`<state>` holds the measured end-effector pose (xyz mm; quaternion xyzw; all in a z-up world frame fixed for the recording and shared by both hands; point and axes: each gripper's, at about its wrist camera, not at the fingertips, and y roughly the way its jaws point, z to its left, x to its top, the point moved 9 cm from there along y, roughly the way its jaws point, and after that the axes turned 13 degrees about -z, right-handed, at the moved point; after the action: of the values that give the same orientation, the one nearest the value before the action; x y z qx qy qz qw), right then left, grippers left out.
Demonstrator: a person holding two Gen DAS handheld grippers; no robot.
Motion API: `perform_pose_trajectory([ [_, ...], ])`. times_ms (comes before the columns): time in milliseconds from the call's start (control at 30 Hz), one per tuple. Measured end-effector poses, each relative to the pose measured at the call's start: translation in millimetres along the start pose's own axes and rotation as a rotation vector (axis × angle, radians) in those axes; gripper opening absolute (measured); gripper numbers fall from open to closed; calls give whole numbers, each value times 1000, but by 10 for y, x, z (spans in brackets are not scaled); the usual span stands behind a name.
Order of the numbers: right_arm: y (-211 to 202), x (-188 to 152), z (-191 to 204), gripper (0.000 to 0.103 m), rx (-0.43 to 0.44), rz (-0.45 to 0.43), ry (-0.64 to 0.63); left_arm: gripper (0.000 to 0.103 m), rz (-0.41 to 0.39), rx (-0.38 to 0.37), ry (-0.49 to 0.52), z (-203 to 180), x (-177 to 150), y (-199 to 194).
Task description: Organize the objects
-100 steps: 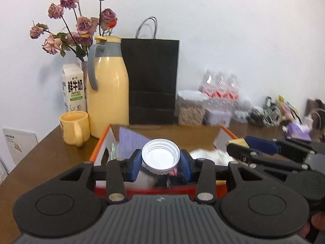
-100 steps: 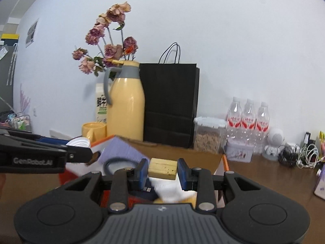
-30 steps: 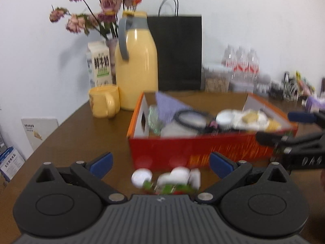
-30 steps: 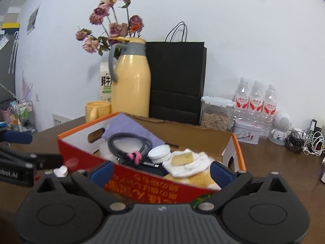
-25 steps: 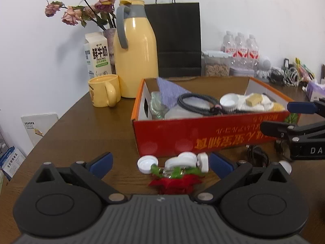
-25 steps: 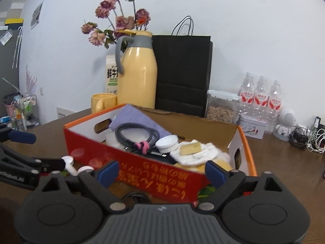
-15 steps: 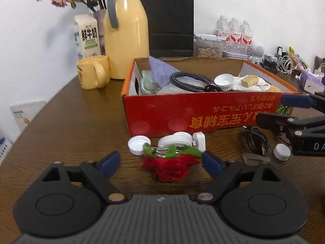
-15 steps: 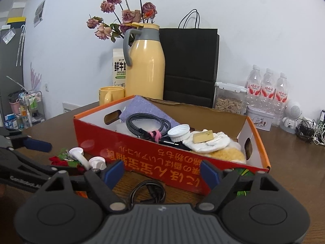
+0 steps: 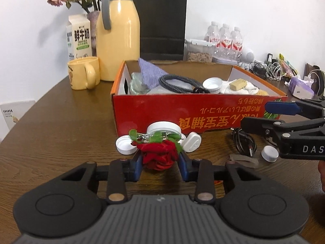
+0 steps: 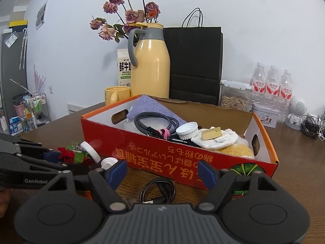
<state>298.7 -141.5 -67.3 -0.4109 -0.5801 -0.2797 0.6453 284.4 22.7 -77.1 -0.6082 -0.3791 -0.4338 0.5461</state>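
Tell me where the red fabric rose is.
Left wrist view: red rose on the table between the left gripper pads, before the red box.

Brown wooden table (image 9: 61, 126) bears red box (image 9: 162, 109), rose (image 9: 158, 154), caps (image 9: 125, 145), cable (image 9: 243, 142), mug (image 9: 83, 73)

Between my left gripper's (image 9: 160, 165) blue pads I see a red fabric rose (image 9: 158, 154) with green leaves. Just beyond it lie white caps (image 9: 125, 145). Ahead stands a red box (image 9: 195, 111) with an orange rim and yellow lettering. Beyond it are a pale yellow jug (image 9: 117, 34) with a grey handle, a yellow mug (image 9: 83, 72) and a black paper bag (image 9: 162, 22). A black cable (image 10: 158, 192) lies between my right gripper's (image 10: 162, 171) blue pads. The table (image 9: 56, 122) is brown wood grain.
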Motion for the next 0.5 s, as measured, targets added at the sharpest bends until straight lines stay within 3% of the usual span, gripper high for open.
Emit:
perform_pose_trajectory([
  [200, -42, 26, 56, 71, 77, -10, 69, 35, -79, -48, 84, -260, 57, -116],
  [400, -75, 59, 113, 70, 179, -12, 187, 34, -100, -122, 146, -635, 33, -149],
  [500, -61, 49, 63, 68, 188, 1, 247, 33, -103, -118, 154, -709, 29, -130],
])
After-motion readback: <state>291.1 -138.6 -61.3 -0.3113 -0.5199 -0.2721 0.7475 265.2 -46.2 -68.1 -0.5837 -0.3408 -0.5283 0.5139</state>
